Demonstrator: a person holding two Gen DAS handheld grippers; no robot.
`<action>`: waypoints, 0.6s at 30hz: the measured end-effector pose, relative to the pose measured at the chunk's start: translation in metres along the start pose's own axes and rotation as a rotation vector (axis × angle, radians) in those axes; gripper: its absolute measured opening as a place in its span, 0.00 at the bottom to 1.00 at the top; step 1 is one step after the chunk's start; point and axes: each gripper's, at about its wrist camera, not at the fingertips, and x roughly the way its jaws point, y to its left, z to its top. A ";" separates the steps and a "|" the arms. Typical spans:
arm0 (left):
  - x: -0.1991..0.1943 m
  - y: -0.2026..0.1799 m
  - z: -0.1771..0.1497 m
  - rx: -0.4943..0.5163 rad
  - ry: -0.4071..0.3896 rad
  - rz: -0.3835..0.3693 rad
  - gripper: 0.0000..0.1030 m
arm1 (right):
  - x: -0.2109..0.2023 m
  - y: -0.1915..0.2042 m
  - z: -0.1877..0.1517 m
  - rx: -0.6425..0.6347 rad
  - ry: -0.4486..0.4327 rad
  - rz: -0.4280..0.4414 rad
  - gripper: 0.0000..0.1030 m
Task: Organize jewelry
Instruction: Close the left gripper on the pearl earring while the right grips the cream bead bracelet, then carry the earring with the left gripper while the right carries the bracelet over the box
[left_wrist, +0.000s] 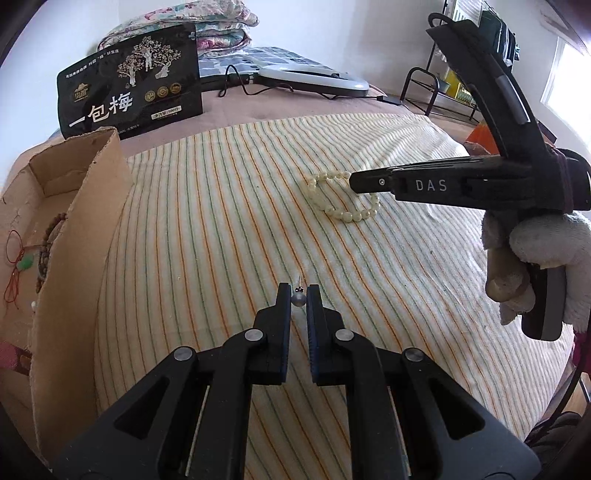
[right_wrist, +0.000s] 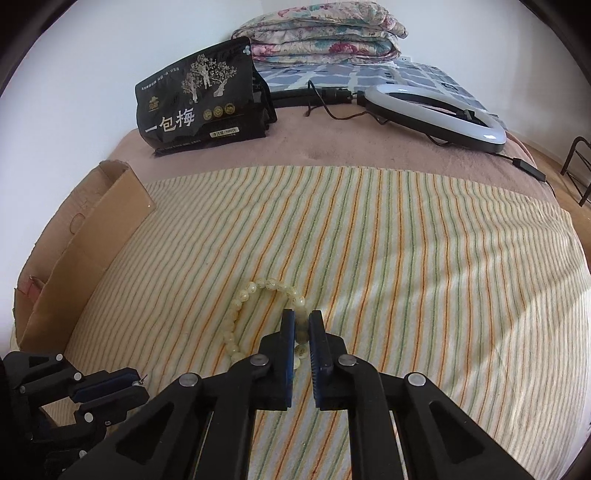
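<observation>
Between left gripper (left_wrist: 298, 291) fingers: earring (left_wrist: 298, 298), post pointing away.

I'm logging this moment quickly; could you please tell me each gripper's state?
Left gripper: shut on the pearl earring.
Right gripper: shut on the bead bracelet.

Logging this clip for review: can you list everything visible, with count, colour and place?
stud earring: one, grey ball, between the left fingers
bead bracelet: one, cream, on the towel
striped towel: one, cream with orange and green lines, over the bed
cardboard box: one, brown, left of the towel, holding a brown bead string and a red cord with green pendant
snack bag: one, black, behind the towel
ring light: one, white, far right
folded quilt: one, floral, by the wall
left hand-held gripper: black, gripping the earring
right hand-held gripper: black, around the bracelet
</observation>
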 end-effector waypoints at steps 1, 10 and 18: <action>-0.003 0.002 0.000 -0.005 -0.004 0.000 0.07 | -0.005 0.002 0.000 0.000 -0.008 0.005 0.05; -0.037 0.008 0.001 -0.025 -0.056 0.006 0.06 | -0.049 0.024 -0.004 -0.029 -0.070 0.026 0.05; -0.070 0.013 0.000 -0.036 -0.101 0.012 0.06 | -0.081 0.041 -0.005 -0.067 -0.104 0.009 0.05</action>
